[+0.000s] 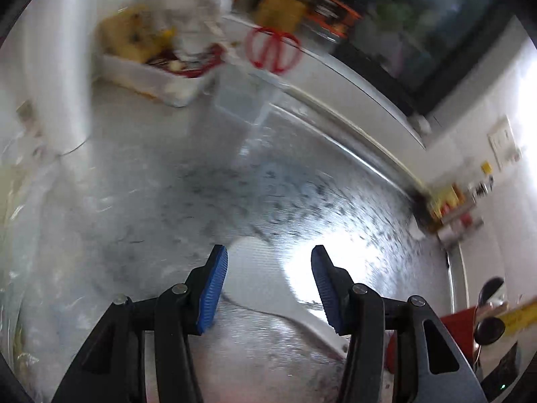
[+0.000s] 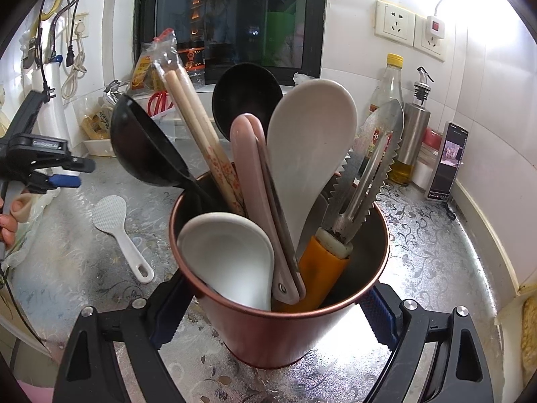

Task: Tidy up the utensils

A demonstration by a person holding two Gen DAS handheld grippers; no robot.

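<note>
The left gripper (image 1: 268, 288) hangs with blue ribbed fingers (image 1: 213, 294) apart above a white plastic rice paddle (image 1: 268, 278) lying on the silver patterned worktop (image 1: 151, 201); nothing is between them.

Standing against the tiled wall — an oil bottle (image 2: 389, 100), a steel oil dispenser (image 2: 411, 134) and a phone (image 2: 448, 161); red scissors (image 2: 159, 102) lying by the dark window (image 2: 235, 20).

White rice paddle (image 2: 115, 226) flat on countertop (image 2: 419, 255)
</note>
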